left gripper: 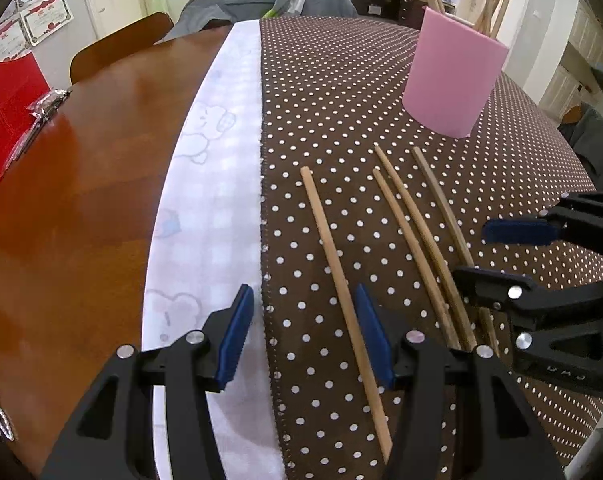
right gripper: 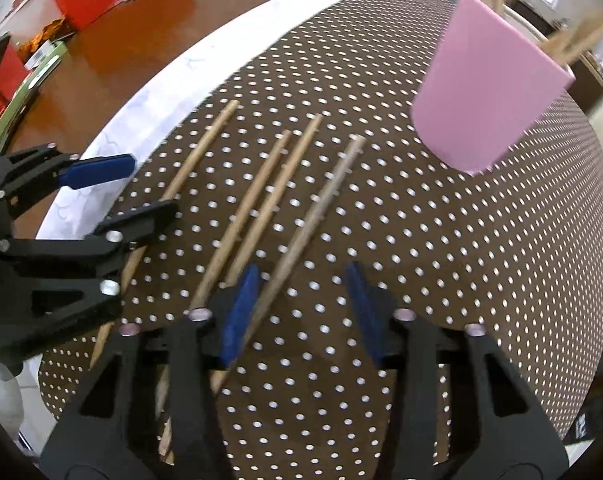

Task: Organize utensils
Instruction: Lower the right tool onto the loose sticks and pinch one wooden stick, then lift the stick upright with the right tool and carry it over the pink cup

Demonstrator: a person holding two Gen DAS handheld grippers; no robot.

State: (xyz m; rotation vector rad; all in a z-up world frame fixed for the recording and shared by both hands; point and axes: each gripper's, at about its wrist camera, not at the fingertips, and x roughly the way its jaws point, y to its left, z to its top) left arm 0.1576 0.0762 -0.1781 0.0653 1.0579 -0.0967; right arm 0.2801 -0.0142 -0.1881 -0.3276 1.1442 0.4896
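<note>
A home dining room is showing here. A wooden table [left gripper: 81,184] is wearing a polka-dot cloth [left gripper: 341,92], with a chair [left gripper: 117,46], framed certificates [left gripper: 47,16] and a cluttered sideboard [left gripper: 385,0] standing behind.

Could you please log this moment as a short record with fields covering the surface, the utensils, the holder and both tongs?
surface: brown polka-dot cloth on a wooden table
loose utensils: four chopsticks lying flat, roughly parallel
holder: pink holder, upright, already containing sticks
left tongs: open, holding nothing, beside the leftmost chopstick
right tongs: open, straddling the greyish chopstick, not clamped
</note>
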